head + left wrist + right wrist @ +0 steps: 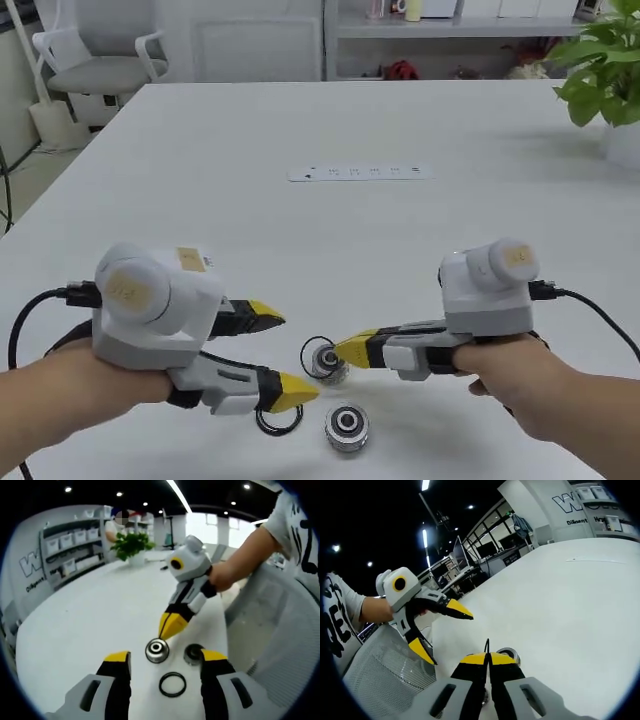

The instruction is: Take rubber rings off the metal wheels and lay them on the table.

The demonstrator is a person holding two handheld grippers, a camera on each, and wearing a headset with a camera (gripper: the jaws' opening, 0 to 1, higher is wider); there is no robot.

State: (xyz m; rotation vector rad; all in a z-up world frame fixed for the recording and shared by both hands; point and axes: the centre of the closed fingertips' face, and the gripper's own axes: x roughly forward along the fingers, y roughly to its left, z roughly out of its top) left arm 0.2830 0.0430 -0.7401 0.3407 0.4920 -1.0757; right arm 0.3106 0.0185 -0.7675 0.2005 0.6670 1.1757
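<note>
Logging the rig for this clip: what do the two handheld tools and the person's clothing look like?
Both the left tool and the right tool have pale grey bodies and black jaws ending in pointed yellow tips. Each has a black cable trailing from the rear. The person wears a white short-sleeved T-shirt with black lettering.

The right hand-held gripper (488,656) hides most of the metal wheel (512,653) just beyond its tips; the pinched rubber ring (486,644) appears edge-on.
</note>
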